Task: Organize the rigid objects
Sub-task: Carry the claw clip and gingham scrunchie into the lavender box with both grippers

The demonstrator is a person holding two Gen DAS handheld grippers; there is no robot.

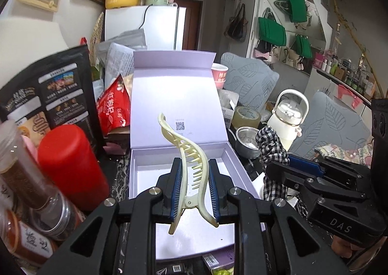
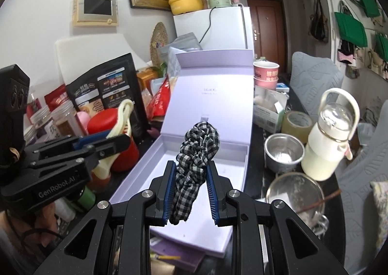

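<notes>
Scene: a crowded desk (image 2: 257,144) in a lived-in room, with an open lilac box (image 1: 145,163) at its middle, lid propped up behind and tray bare.
Left tongs (image 1: 194,192): closed on a cream hair claw clip (image 1: 186,151), the blue pads pinching it just above its hinge; its long toothed arm rises clear over the box tray.
Right tongs (image 2: 190,192): closed on a black-and-white checked scrunchie (image 2: 196,151), squeezed between the pads, its bunched top standing free over the same tray.
Where the things are: both are held in the air above the open box, neither touching it; the two tools sit side by side, each visible in the other's view.
Handling, clip: likely light and stiff plastic, smooth enough to slip, with thin teeth that could snap; the thick part near the hinge looks the safest hold, as taken here.
Handling, scrunchie: soft fabric, light, gives under the pads, so it will not break but may sag or snag; a pinch across the bunched middle suits it.
Around: a red canister (image 1: 70,163), a steel bowl (image 2: 283,153), a roll of tape (image 2: 297,124) and a white bottle (image 2: 327,144) stand close beside the box.
Judgement: placing into the tray appears to be the step in hand.
</notes>
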